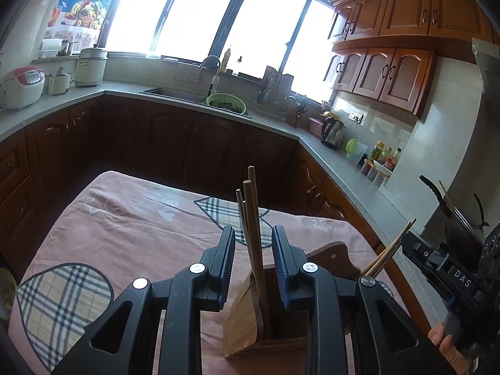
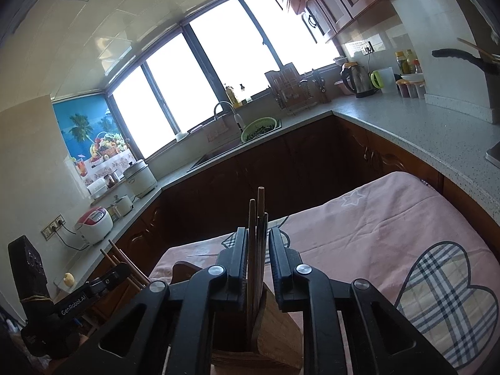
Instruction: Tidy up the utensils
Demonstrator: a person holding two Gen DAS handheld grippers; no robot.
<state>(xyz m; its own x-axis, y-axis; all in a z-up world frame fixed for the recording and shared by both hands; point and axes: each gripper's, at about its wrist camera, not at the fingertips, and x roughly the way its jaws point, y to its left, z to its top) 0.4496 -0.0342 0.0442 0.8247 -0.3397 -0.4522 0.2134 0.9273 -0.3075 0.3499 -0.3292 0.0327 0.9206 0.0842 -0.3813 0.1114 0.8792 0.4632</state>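
Here the left gripper [image 1: 253,243] hangs over a wooden holder [image 1: 247,318] that sits on a table with a pink cloth [image 1: 131,218]. Its two black fingers [image 1: 225,259] stand a little way apart. A bunch of brown chopsticks [image 1: 254,228] stands in the holder and pokes up through the gap between the fingers. The pads do not press on the sticks; there is space on both sides. The right gripper [image 2: 255,259] is over the same kind of wooden holder [image 2: 275,337], seen from the other side. Its fingers [image 2: 239,262] are a little apart too, with another bunch of chopsticks [image 2: 257,243] standing straight up between them. These sticks sit close to the pads, but the pads look loose around them. In the left view, the right gripper shows at the right edge, with a person's hand [image 1: 450,347] on its handle. The cloth has checked heart shapes [image 2: 443,293] on it. Behind the table runs a grey counter [image 1: 337,162] with a sink [image 1: 175,93], a green bowl [image 1: 226,102] and a kettle [image 1: 332,131]. Bright windows [image 1: 200,12] fill the far wall.
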